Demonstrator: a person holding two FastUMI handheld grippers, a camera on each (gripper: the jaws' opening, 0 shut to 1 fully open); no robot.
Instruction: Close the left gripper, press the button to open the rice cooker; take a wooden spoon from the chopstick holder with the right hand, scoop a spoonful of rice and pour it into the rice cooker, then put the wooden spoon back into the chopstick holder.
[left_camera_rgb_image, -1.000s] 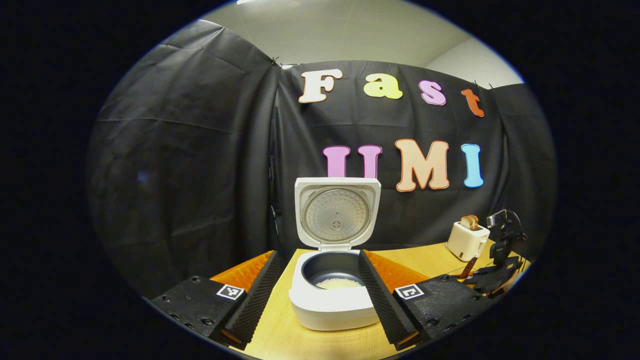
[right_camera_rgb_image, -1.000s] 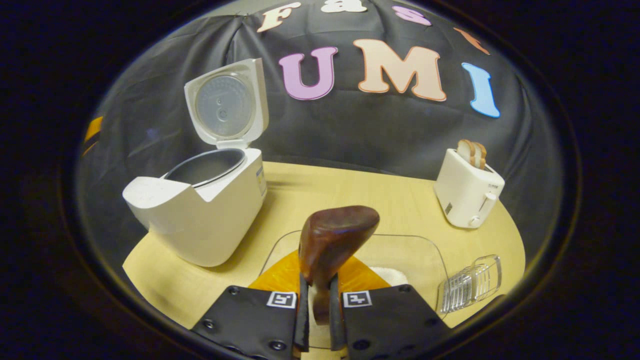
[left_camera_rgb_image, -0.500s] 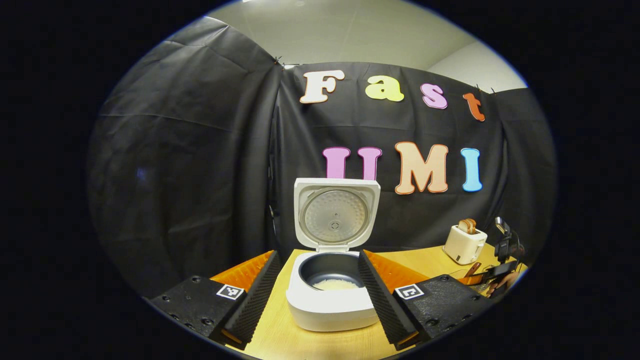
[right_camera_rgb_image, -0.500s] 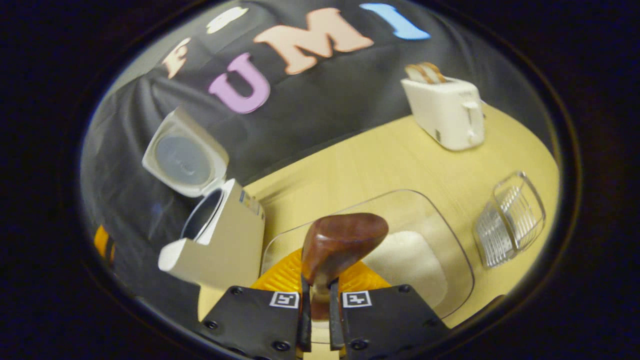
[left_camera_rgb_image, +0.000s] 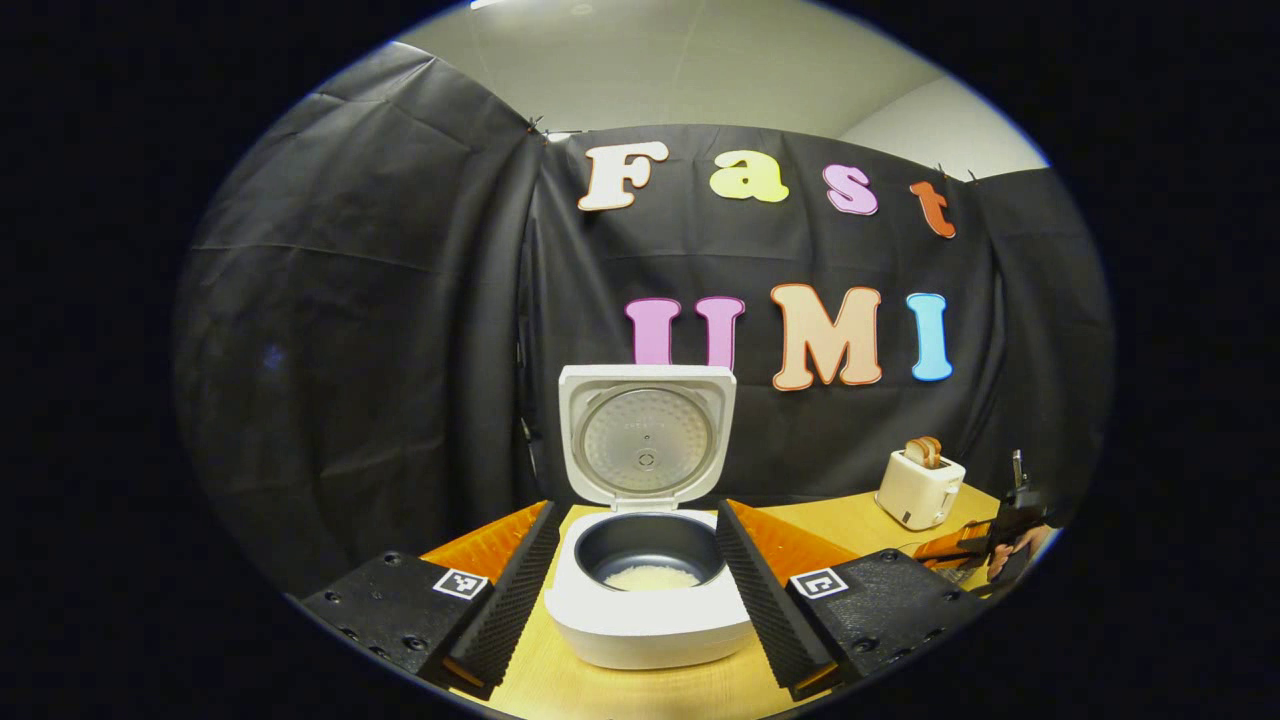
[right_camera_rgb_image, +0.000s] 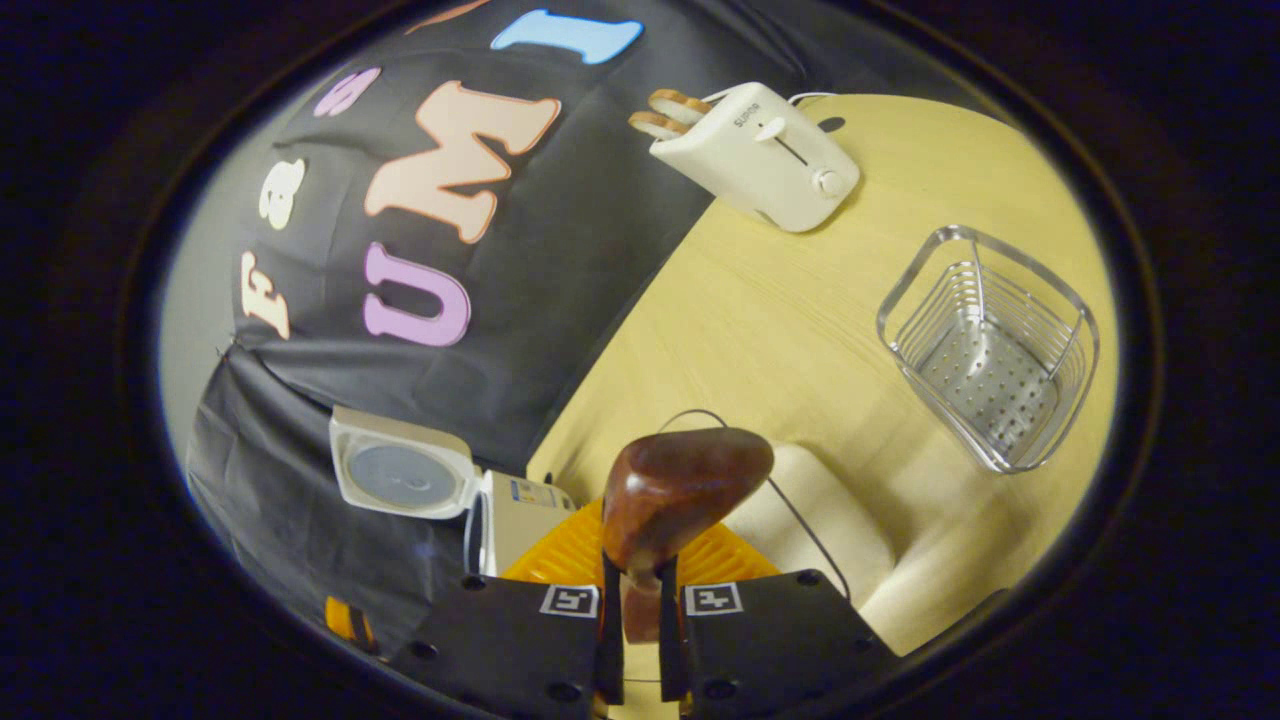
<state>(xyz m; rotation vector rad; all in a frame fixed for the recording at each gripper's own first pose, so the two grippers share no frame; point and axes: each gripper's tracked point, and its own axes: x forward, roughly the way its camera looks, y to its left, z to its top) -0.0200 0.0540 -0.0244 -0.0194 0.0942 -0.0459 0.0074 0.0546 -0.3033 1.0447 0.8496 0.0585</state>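
Note:
The white rice cooker (left_camera_rgb_image: 645, 625) stands open with its lid (left_camera_rgb_image: 645, 445) upright and some rice (left_camera_rgb_image: 640, 577) in the dark pot. My left gripper (left_camera_rgb_image: 635, 512) is open, one finger on each side of the cooker in the picture and short of it. My right gripper (right_camera_rgb_image: 635, 590) is shut on the handle of the dark wooden spoon (right_camera_rgb_image: 685, 490), whose bowl sticks up ahead of the fingers. The right gripper view is rolled far over. Below the spoon lies a clear container with white rice (right_camera_rgb_image: 820, 520). The empty wire chopstick holder (right_camera_rgb_image: 990, 345) stands at the right.
A white toaster (right_camera_rgb_image: 755, 155) with bread slices sits at the back of the light wooden table (right_camera_rgb_image: 790, 320). The open cooker (right_camera_rgb_image: 430, 480) shows sideways at the lower left. Far right in the left gripper view, a hand holds the right gripper (left_camera_rgb_image: 1010, 535).
The right gripper has rolled strongly with the spoon in it; the chopstick holder has come nearer and larger, and the cooker has slid down-left. In the left gripper view the cooker shifted slightly left.

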